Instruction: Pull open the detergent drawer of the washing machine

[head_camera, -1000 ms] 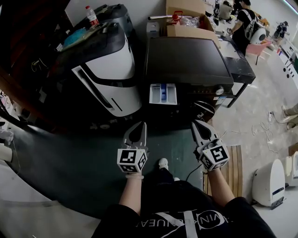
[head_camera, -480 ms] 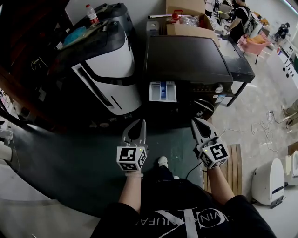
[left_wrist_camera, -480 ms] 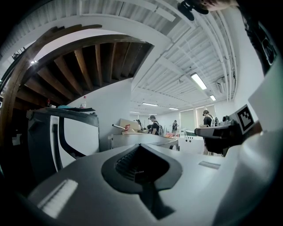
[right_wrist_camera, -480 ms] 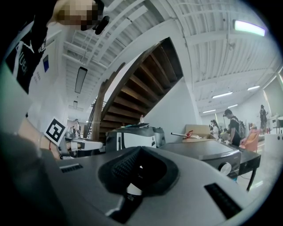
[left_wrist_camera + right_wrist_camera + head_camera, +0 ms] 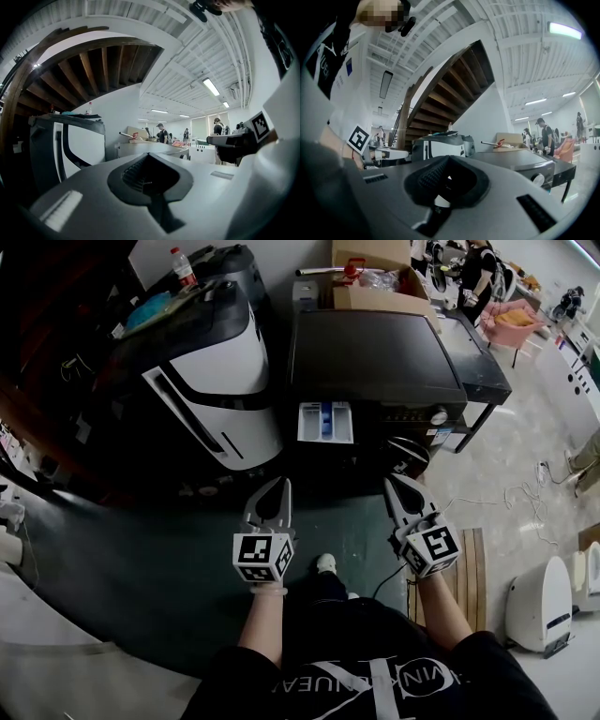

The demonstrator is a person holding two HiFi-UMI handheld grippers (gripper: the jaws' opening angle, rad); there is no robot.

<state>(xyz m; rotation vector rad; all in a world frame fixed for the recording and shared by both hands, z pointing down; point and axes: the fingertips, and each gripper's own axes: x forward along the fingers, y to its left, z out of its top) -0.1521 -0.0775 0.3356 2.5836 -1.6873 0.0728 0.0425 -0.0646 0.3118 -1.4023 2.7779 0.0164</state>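
Observation:
The dark washing machine (image 5: 375, 352) stands straight ahead in the head view. Its white detergent drawer (image 5: 325, 422), with a blue compartment, sticks out of the front at the upper left. Both grippers hover level in front of the machine, apart from it. My left gripper (image 5: 280, 484) is below the drawer, its jaws shut with nothing between them. My right gripper (image 5: 393, 482) hangs in front of the round door (image 5: 409, 456), also shut and empty. The left gripper view shows closed jaws (image 5: 149, 153) and the right gripper view shows the same (image 5: 449, 157), with the machine's knob (image 5: 538, 179) to the right.
A white and black appliance (image 5: 216, 390) stands left of the machine. A cardboard box (image 5: 380, 296) sits behind it and a dark side table (image 5: 483, 357) to its right. A wooden board (image 5: 469, 577), cables (image 5: 525, 498) and a white appliance (image 5: 539, 606) are on the floor at right.
Both grippers have kept still and the drawer stays out. Only the person at the back right has shifted.

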